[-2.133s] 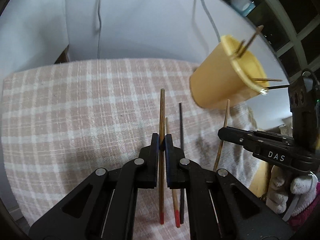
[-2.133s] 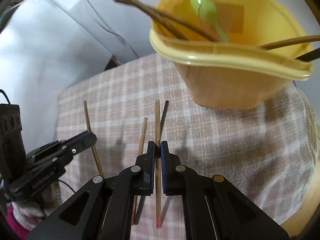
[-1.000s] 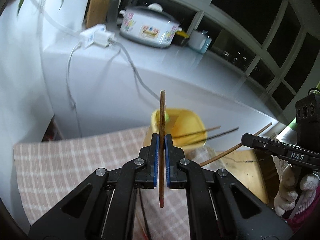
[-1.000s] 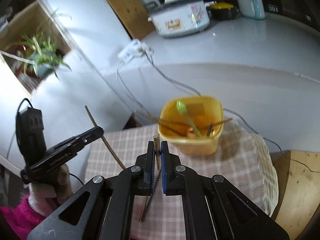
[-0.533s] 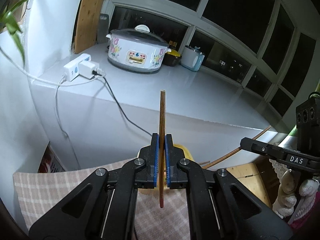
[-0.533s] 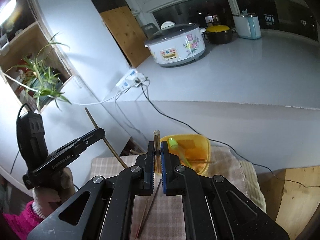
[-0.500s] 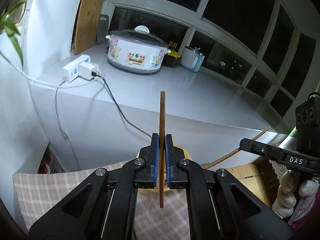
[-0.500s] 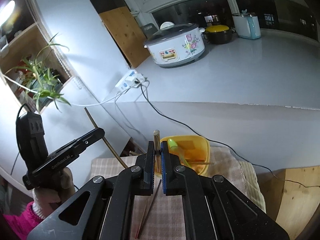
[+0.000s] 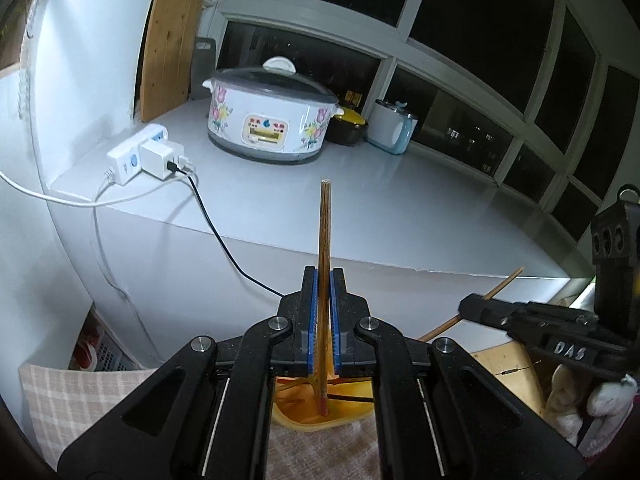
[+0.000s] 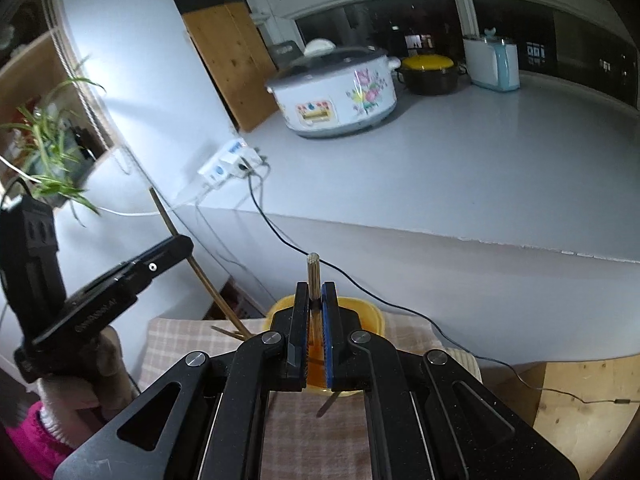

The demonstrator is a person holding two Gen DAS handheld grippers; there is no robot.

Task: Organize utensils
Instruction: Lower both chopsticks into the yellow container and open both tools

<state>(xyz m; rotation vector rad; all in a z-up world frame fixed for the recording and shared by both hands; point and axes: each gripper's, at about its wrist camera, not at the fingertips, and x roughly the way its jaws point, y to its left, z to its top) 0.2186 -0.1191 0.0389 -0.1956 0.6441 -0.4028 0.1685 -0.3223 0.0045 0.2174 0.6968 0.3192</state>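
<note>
upright chopstick [image 9: 324, 248], red tip down

A home kitchen at night: a flowered slow cooker [image 9: 269, 122], a yellow-lidded pot [image 10: 430, 72] and a kettle [image 9: 392, 132] stand on a grey counter [image 9: 380, 216] under dark windows [image 9: 480, 20], with a power strip [image 9: 138, 156] plugged in

My 2 wrist fisheyes look forward and down, close over the yellow utensil holder [image 9: 320, 420] [image 10: 372, 314]; both share the white counter [image 9: 360, 208] [image 10: 480, 160] and floral cooker [image 9: 272, 120] [image 10: 336, 96].
</note>
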